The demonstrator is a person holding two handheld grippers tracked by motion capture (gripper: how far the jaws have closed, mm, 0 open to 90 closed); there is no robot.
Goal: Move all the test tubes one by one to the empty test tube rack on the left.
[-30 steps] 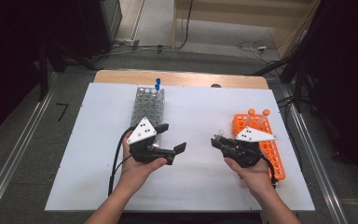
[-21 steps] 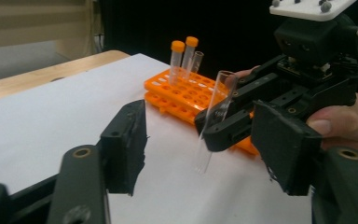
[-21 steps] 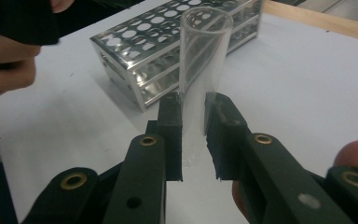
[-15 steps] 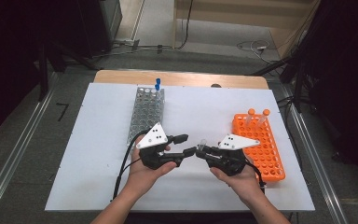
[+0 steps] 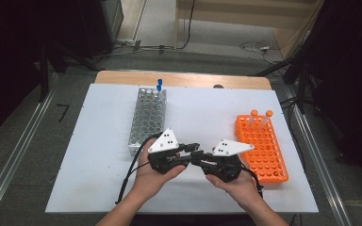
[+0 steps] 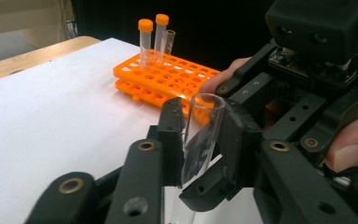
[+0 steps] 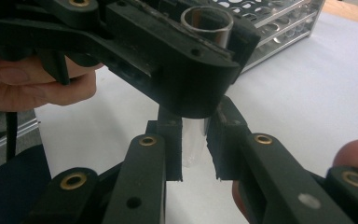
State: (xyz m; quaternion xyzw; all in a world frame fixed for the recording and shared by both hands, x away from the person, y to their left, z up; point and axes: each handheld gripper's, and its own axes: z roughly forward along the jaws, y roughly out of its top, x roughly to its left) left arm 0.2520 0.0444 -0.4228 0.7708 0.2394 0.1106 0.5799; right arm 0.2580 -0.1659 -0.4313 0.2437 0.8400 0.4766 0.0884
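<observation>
Clear glass, in the form of a single open-mouthed test tube (image 6: 200, 135), was the item in hand, held above the white worktop (image 5: 99, 141) near its front edge, between the two racks.

At the left stood a grey metal rack (image 5: 147, 117), upright, with a blue-capped tube (image 5: 160, 84) in its far row. It lay just beyond the left hand (image 5: 153, 176).

The left tool (image 5: 194, 147) pointed toward the right one, at the middle of the worktop in the high view. Its jaws had just been closing, and in the left gripper view they were clamped on the test tube: both pads pressed the glass below its rim, the tube tilted slightly, with its open mouth uppermost and its lower part passing down between the jaws.

The right tool (image 5: 199, 157) met the left one tip to tip. In the right gripper view its jaws were drawn together on the lower part of the same tube (image 7: 193, 140), beneath the left tool's jaws, while the tube's mouth showed above them. The tube was therefore gripped by both tools at once, the left one higher and the right one lower. The right hand (image 5: 233, 181) held its tool near the worktop's front edge.

At the right lay an orange plastic rack (image 5: 261, 146), just beside the right tool. Two orange-capped tubes (image 6: 151, 39) and one uncapped tube (image 6: 168, 42) stood upright at its far end.
</observation>
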